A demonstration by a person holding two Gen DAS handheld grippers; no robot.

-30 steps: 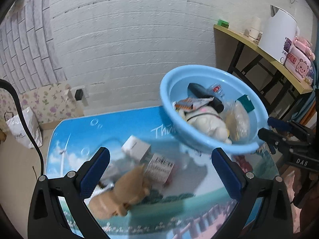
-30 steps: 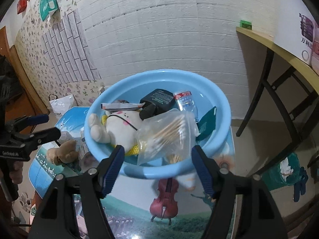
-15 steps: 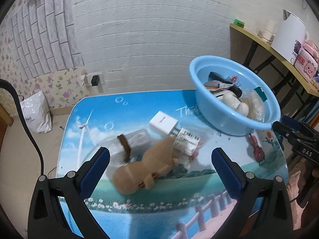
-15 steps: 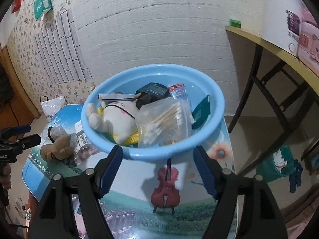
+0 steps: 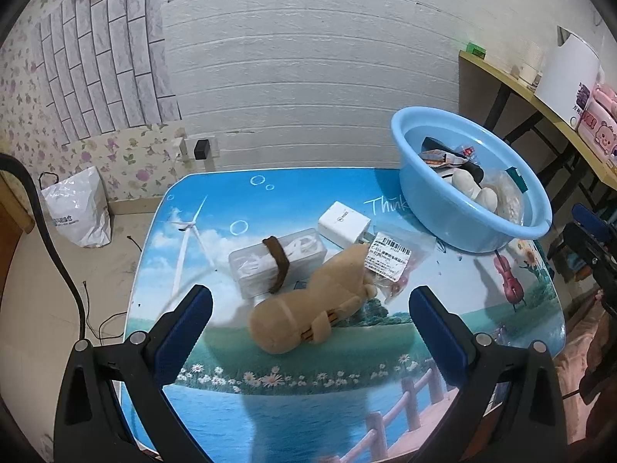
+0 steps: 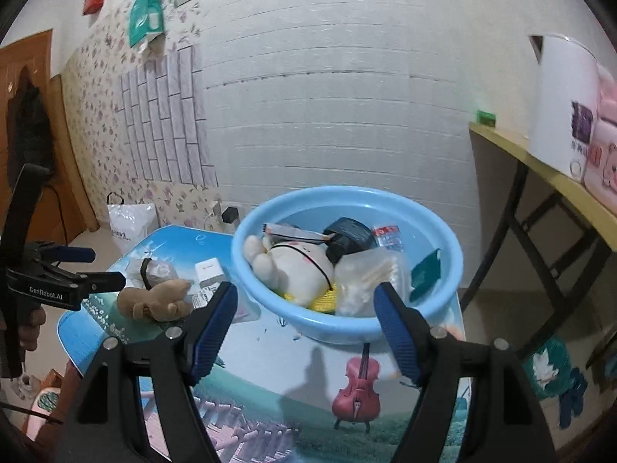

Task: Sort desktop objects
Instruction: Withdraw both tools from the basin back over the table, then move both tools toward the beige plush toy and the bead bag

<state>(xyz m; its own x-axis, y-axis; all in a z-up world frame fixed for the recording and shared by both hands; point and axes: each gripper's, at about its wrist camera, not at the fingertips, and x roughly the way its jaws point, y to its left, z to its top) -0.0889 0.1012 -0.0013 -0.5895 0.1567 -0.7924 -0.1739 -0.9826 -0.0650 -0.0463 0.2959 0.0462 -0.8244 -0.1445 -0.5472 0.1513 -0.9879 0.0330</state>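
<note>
A light blue basin (image 5: 432,200) (image 6: 347,326) stands at the far right of the picture-printed table (image 5: 293,401). It holds a white plush toy (image 6: 297,270), a bag of cotton swabs (image 6: 366,277), a black pouch (image 6: 347,233) and small packets. Mid-table lie a brown plush toy (image 5: 320,308) (image 6: 154,301), a clear box with a brown strap (image 5: 277,262), a white charger (image 5: 343,223) and a labelled plastic bag (image 5: 389,258). My left gripper (image 5: 308,316) hovers open over the brown plush. My right gripper (image 6: 306,316) is open in front of the basin, holding nothing.
A wooden side table (image 5: 540,88) with a white kettle (image 6: 563,104) and pink items stands to the right. A white plastic bag (image 5: 77,208) sits on the floor by the floral wall. A cable (image 5: 58,262) hangs at the left.
Both grippers have drawn back from the basin. The left view swung left, so the brown plush and box now lie between its fingers. The right gripper has risen and shows more table.
</note>
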